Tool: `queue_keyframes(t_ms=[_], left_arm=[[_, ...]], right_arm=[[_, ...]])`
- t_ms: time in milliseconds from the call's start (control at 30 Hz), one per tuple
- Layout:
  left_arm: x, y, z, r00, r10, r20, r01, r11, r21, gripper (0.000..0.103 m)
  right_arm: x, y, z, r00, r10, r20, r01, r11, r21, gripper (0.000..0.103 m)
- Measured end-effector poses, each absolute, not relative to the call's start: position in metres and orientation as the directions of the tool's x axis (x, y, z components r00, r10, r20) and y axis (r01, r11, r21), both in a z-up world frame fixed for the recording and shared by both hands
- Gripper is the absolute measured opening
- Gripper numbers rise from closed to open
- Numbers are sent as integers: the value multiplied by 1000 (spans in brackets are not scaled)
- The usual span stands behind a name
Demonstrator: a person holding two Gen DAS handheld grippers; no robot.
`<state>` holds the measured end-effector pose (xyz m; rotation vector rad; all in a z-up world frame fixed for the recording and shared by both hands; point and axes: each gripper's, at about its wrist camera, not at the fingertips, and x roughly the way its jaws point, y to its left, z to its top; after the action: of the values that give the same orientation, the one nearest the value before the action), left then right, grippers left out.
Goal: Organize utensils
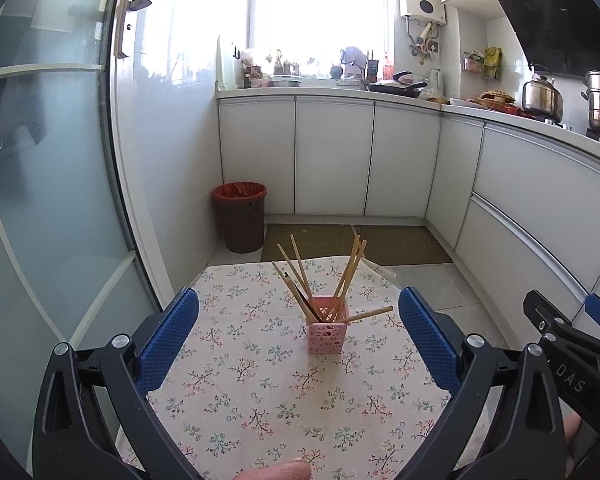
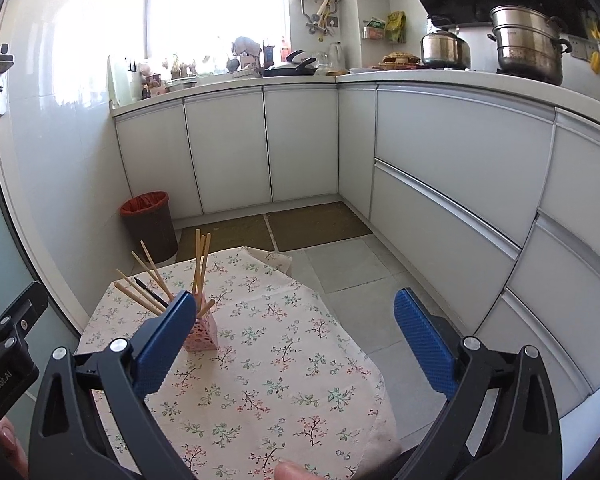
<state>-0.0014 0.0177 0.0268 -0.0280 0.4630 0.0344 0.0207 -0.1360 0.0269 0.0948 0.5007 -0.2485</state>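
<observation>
A pink perforated holder (image 1: pixel 327 335) stands upright on the floral tablecloth (image 1: pixel 260 392). Several wooden chopsticks (image 1: pixel 350 270) and one dark stick lean out of it in a fan. My left gripper (image 1: pixel 299 312) is open and empty, its blue pads well apart, with the holder straight ahead between them. My right gripper (image 2: pixel 296 316) is open and empty too; its left pad (image 2: pixel 168 340) partly hides the holder (image 2: pixel 203 334) and the chopsticks (image 2: pixel 201 260). The right gripper also shows at the left wrist view's right edge (image 1: pixel 568 328).
The small table stands in a kitchen. A brown bin with a red liner (image 1: pixel 240 216) stands on the floor beyond it. White cabinets (image 1: pixel 332 156) run along the back and right, with pots (image 2: pixel 528 44) on the counter. A glass door (image 1: pixel 40 160) is at the left.
</observation>
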Motion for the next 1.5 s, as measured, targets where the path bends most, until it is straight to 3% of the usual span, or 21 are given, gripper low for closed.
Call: queue_keyframes(t_ms=[1500], left_arm=[[9,16,21,878,32,-478,-41,999,-10,96]], right_arm=[[27,-143,22,828,-167,-535,233,971,59,96]])
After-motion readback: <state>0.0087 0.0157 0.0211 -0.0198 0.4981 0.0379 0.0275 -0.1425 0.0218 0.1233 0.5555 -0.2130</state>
